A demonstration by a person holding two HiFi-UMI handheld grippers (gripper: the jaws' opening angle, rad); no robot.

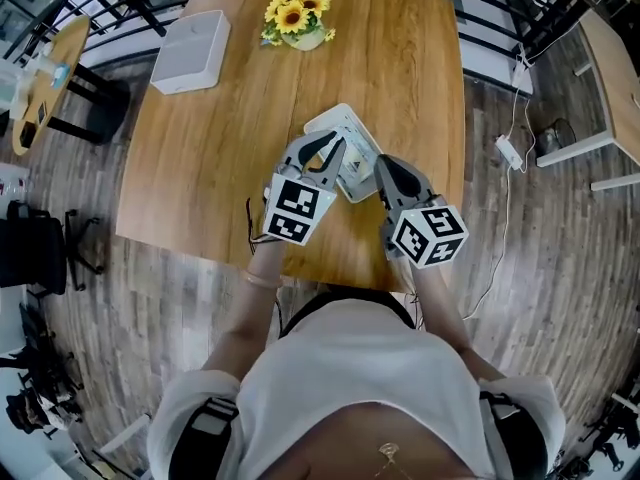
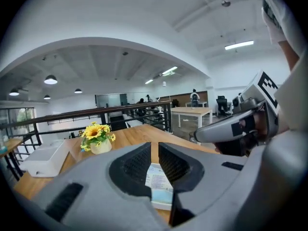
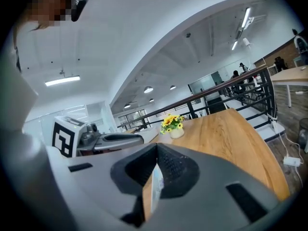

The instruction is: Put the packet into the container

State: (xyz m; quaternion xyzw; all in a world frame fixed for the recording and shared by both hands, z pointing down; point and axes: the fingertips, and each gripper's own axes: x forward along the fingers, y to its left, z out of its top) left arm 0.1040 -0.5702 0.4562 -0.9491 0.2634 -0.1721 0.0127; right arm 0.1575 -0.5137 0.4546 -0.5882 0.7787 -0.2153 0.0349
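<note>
A white container (image 1: 190, 53) is seen at the far left of the wooden counter (image 1: 200, 178), with its top closed. To its right, near the far edge, a pot of sunflowers (image 1: 296, 13) is set, well apart from the container.

Nearer, at the middle of the counter and close to its near edge, the left claw (image 1: 337, 149) is held over the left side of the packet (image 1: 357, 160). Its jaws are drawn almost together, with only a narrow slit left at the tips, and the packet is caught between the pads lower down, its printed face turned up toward that claw's camera.

The packet is thus found between the two claws, just above the counter's near middle and far from the container.

On the right, the right claw (image 1: 381, 171) is closed on the packet's right edge. In the right gripper view the packet is seen edge-on as a thin sheet pinched between the pads.

Further right, on the plank floor (image 1: 520, 258) beyond the counter, a white power strip (image 1: 510, 151) with its cable is laid.
</note>
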